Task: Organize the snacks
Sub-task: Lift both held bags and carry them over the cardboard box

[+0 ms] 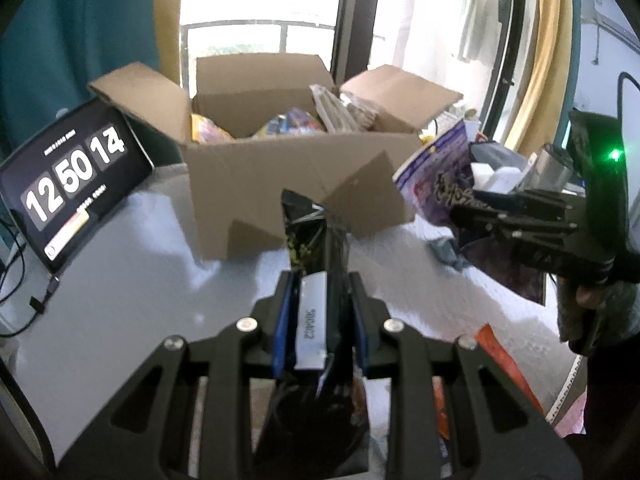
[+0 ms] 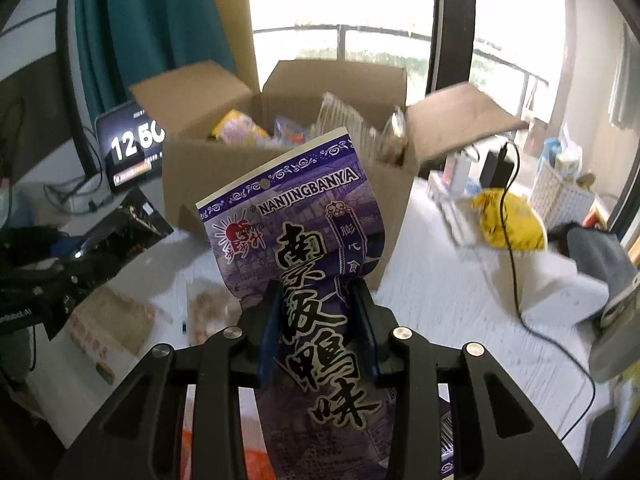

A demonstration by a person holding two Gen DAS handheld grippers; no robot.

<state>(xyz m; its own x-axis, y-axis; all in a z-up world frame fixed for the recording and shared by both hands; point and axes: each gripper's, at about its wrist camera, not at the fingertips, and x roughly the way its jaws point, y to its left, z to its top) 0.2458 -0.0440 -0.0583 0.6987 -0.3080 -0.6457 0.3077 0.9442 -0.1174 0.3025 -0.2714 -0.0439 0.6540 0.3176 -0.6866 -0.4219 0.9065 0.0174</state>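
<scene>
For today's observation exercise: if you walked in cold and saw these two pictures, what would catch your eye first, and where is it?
First, the purple snack bag with bold lettering, pinched in the right claw and filling the middle of its view. Behind it stands the open cardboard box, flaps spread, with colourful packets inside. To the box's left a tablet shows big clock digits, while the left claw grips a black packet.

Daylight glares blown-out through the window [image 2: 360,12] behind, edges bend fisheye-dark, and the right view smears with blur.
</scene>
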